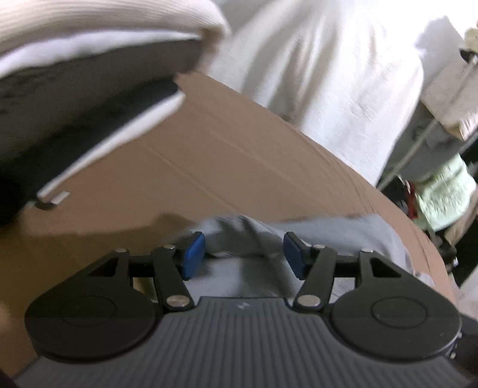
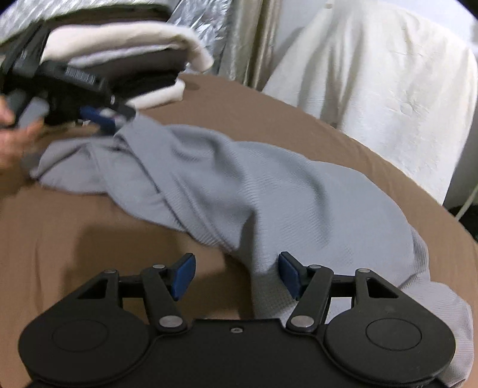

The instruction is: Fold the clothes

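1. a pale grey, waffle-textured knit garment point(image 2: 239, 185) lies crumpled in a long bunched heap on the brown cloth-covered worktop point(image 2: 74, 238), running from the far left down to the near right edge in the right wrist view.
2. in the left wrist view one end of the same grey garment point(image 1: 248, 238) lies bunched between and under the blue pads.
3. the left gripper point(image 1: 243, 255) has its jaws parted to about a middling gap; grey fabric sits in the gap, but the pads do not press on it.
4. the right gripper point(image 2: 237, 276) has its jaws standing fairly wide; a fold of the garment lies just beside the right-hand pad, the left pad hangs over bare brown worktop, and nothing is gripped.
5. seen from the right wrist, the left gripper point(image 2: 101, 118) sits at the garment's far left end, carried by a person's hand point(image 2: 12, 143); that part is blurred.
6. behind it on the worktop rests a stack of folded clothes point(image 2: 125, 56), cream on top with white and dark layers beneath.
7. a white textured cloth point(image 2: 373, 74) hangs beyond the worktop's far edge, with a crinkled silver sheet point(image 2: 197, 27) near the stack.
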`<action>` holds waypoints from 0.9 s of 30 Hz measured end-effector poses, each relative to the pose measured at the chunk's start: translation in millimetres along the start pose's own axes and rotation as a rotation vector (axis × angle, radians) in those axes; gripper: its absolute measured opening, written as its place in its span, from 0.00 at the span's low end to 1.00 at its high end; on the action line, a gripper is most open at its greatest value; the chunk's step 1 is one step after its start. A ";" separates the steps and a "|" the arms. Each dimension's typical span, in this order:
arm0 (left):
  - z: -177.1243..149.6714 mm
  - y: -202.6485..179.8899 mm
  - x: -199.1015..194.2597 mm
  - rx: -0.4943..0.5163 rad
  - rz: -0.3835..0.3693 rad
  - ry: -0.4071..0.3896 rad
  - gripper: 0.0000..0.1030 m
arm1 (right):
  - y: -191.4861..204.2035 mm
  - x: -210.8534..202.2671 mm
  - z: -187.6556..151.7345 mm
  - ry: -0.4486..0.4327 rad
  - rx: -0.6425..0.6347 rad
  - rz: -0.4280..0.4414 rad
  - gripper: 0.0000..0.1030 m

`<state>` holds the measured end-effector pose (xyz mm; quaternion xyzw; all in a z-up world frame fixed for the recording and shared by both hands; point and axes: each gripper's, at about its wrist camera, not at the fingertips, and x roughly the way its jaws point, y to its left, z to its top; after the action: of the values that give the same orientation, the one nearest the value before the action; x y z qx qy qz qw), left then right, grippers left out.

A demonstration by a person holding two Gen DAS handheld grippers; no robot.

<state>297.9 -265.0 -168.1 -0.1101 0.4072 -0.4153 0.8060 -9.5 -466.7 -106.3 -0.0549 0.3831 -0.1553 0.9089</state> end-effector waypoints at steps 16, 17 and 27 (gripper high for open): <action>-3.9 4.8 11.3 -0.077 -0.089 0.114 0.57 | -64.0 10.9 37.7 -0.083 0.171 0.006 0.11; -3.4 4.8 9.6 -0.097 -0.116 0.114 0.63 | -69.1 3.5 40.0 -0.096 0.213 0.025 0.11; -24.1 -18.4 28.9 -0.209 -0.196 0.240 0.81 | -90.4 -78.6 48.5 -0.275 0.373 0.124 0.12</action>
<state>278.6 -294.6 -190.5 -0.1819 0.5286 -0.4574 0.6916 -48.3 -527.6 0.8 0.1169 0.2228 -0.1584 0.9548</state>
